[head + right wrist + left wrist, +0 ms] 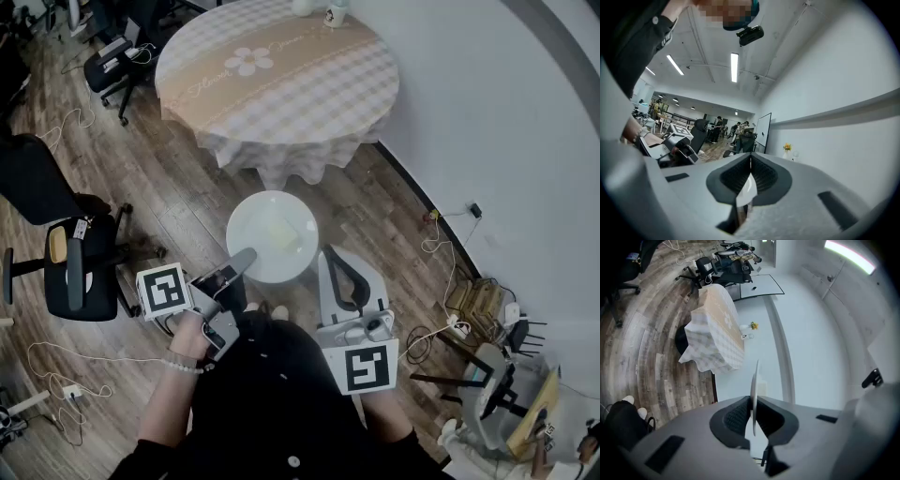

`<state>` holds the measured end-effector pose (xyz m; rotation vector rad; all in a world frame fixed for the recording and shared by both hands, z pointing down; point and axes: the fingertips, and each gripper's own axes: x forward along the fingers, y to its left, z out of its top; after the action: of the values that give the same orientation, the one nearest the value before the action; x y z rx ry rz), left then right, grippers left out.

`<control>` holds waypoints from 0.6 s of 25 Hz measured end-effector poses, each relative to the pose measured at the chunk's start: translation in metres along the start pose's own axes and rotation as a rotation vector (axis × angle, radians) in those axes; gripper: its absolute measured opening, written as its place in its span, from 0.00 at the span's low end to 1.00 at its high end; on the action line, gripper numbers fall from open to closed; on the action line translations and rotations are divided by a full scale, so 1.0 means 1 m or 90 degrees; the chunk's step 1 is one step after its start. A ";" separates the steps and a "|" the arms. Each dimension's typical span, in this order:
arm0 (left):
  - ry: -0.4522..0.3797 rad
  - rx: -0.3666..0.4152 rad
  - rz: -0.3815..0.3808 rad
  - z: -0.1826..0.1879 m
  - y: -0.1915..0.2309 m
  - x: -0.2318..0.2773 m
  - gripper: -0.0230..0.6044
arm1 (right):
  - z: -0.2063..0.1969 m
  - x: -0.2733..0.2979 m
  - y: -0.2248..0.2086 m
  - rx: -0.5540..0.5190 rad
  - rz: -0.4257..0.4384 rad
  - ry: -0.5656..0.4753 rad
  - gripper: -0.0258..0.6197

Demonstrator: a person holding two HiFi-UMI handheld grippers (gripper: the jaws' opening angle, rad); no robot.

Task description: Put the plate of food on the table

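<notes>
left gripper [753,405] jaws almost closed, nipped on white plate [255,217] rim | right gripper [750,165] likewise clamped, rim's other side | pale food [281,231] between them | checked-cloth table [309,103] well ahead | carry level, hands matched; set down before loosening

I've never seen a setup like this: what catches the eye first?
A white plate of pale food hangs above the wooden floor, its rim pinched by the left gripper and the right gripper. Ahead stands a round table under a checked cloth with a daisy print.
</notes>
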<state>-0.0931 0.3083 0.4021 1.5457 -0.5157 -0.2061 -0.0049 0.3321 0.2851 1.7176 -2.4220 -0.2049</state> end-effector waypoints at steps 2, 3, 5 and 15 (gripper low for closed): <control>0.000 -0.001 -0.002 0.000 -0.001 -0.001 0.06 | 0.001 0.000 0.001 0.002 -0.002 -0.002 0.04; 0.001 0.000 -0.003 0.001 -0.002 -0.001 0.06 | 0.002 0.000 0.001 0.002 -0.003 -0.003 0.04; 0.001 0.000 -0.004 0.001 -0.002 -0.002 0.06 | 0.003 0.000 0.001 0.002 -0.003 -0.004 0.04; 0.001 -0.001 -0.004 0.003 -0.001 -0.006 0.06 | 0.008 0.000 0.010 -0.019 0.007 -0.010 0.04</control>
<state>-0.0995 0.3087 0.3999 1.5462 -0.5093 -0.2110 -0.0157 0.3351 0.2798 1.6956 -2.4265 -0.2540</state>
